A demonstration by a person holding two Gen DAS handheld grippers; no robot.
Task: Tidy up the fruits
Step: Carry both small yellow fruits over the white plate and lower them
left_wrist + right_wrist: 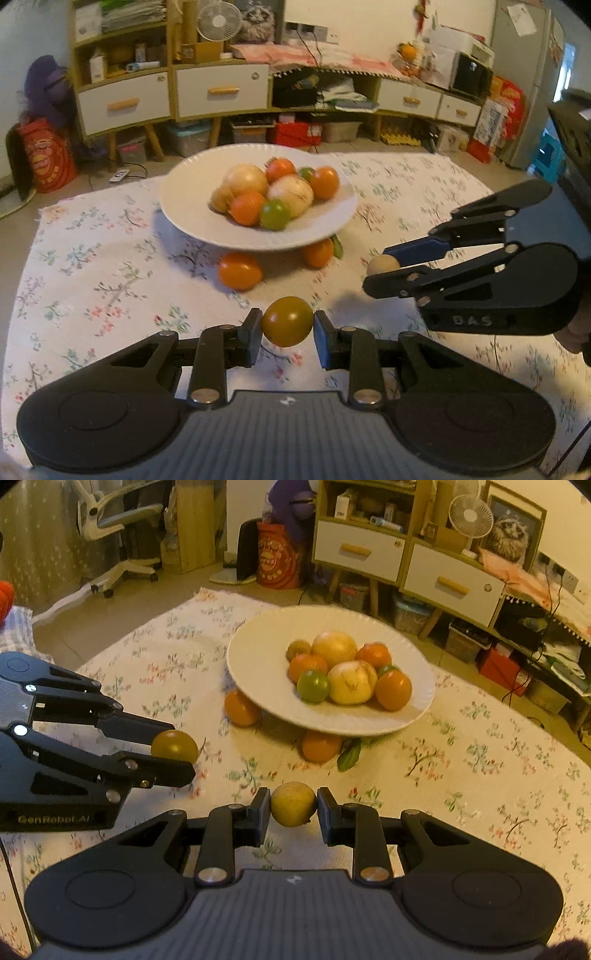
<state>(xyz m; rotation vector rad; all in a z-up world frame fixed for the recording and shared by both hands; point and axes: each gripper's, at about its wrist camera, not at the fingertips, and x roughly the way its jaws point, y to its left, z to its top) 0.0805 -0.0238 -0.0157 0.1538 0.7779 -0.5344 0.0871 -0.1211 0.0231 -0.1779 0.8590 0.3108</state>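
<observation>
My left gripper point(288, 328) is shut on an olive-yellow round fruit point(287, 321), held above the floral cloth in front of the plate; it also shows in the right wrist view point(174, 746). My right gripper point(293, 808) is shut on a small pale yellow fruit point(293, 804), seen in the left wrist view point(383, 264) at the right. A white plate point(192, 221) holds several fruits: orange ones, green ones and two large pale ones point(291, 194). Two orange fruits point(239, 270) point(317, 253) lie on the cloth at the plate's near edge.
A green leaf point(349, 757) lies by the near orange fruit. The floral tablecloth point(92, 280) covers the table. Cabinets with drawers point(221, 90), boxes and a red bag point(46, 158) stand on the floor beyond the table.
</observation>
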